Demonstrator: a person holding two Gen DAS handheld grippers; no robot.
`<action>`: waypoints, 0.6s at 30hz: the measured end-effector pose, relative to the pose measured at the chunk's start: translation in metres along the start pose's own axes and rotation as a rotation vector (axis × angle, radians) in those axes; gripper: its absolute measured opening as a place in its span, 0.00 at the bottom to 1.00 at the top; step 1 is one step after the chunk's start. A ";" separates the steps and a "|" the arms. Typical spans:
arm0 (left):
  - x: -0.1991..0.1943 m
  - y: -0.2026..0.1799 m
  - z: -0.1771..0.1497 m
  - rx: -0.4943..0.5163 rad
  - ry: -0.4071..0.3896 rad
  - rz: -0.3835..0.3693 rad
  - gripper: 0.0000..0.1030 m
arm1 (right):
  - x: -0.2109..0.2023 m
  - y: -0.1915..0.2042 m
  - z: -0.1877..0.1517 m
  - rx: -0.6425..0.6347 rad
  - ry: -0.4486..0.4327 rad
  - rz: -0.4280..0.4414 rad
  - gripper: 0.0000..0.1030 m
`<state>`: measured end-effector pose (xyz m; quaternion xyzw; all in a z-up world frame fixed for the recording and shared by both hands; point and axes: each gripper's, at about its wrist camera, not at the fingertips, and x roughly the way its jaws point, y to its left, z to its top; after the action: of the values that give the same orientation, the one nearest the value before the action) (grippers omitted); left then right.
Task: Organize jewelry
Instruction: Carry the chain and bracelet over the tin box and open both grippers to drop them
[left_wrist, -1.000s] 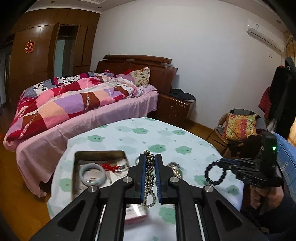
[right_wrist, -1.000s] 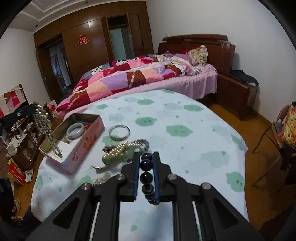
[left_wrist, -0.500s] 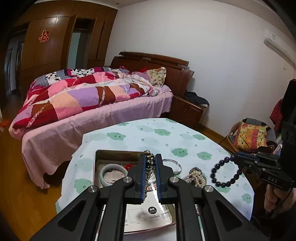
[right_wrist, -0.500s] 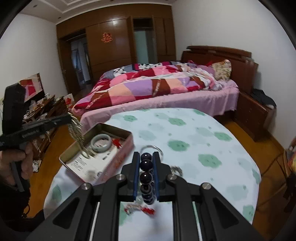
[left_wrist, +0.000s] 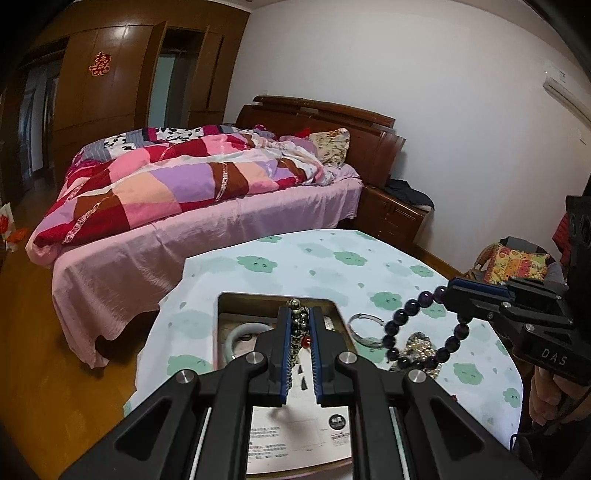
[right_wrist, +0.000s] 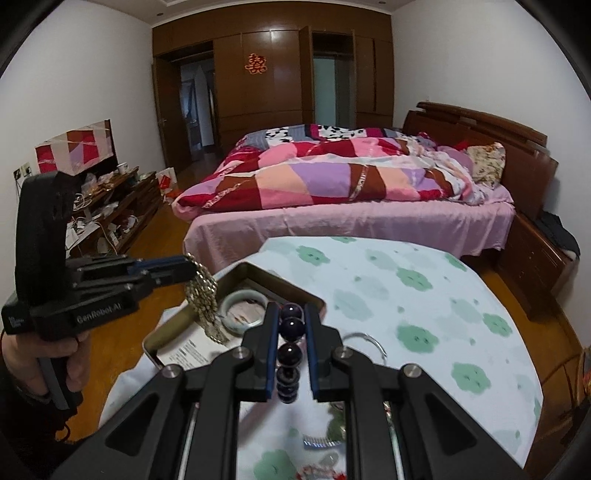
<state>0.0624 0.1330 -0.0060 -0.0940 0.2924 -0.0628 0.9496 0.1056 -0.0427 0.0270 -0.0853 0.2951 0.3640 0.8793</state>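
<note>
Over 1 tin (left_wrist: 221, 325), 2 grippers, L (left_wrist: 300, 325) w/ chain (right_wrist: 201, 295), R (right_wrist: 289, 325) w/ beads (left_wrist: 424, 332)

I am seeing a bed (right_wrist: 351, 218) lying beyond the tabletop (right_wrist: 424, 295), a patchwork quilt (right_wrist: 332, 177) sprawling over it, a wooden wardrobe (right_wrist: 266, 74) standing behind, and an air conditioner (left_wrist: 565, 92) hanging on the wall.
</note>
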 end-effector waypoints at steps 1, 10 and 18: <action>0.001 0.001 0.000 0.004 0.000 0.006 0.08 | 0.003 0.001 0.002 -0.005 0.002 0.003 0.16; 0.025 0.018 -0.009 -0.017 0.049 0.046 0.08 | 0.049 0.019 0.006 -0.048 0.067 0.009 0.16; 0.043 0.020 -0.020 0.001 0.103 0.070 0.08 | 0.088 0.014 0.001 -0.036 0.127 -0.026 0.16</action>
<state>0.0873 0.1421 -0.0498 -0.0801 0.3441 -0.0344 0.9349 0.1453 0.0192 -0.0224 -0.1280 0.3424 0.3516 0.8618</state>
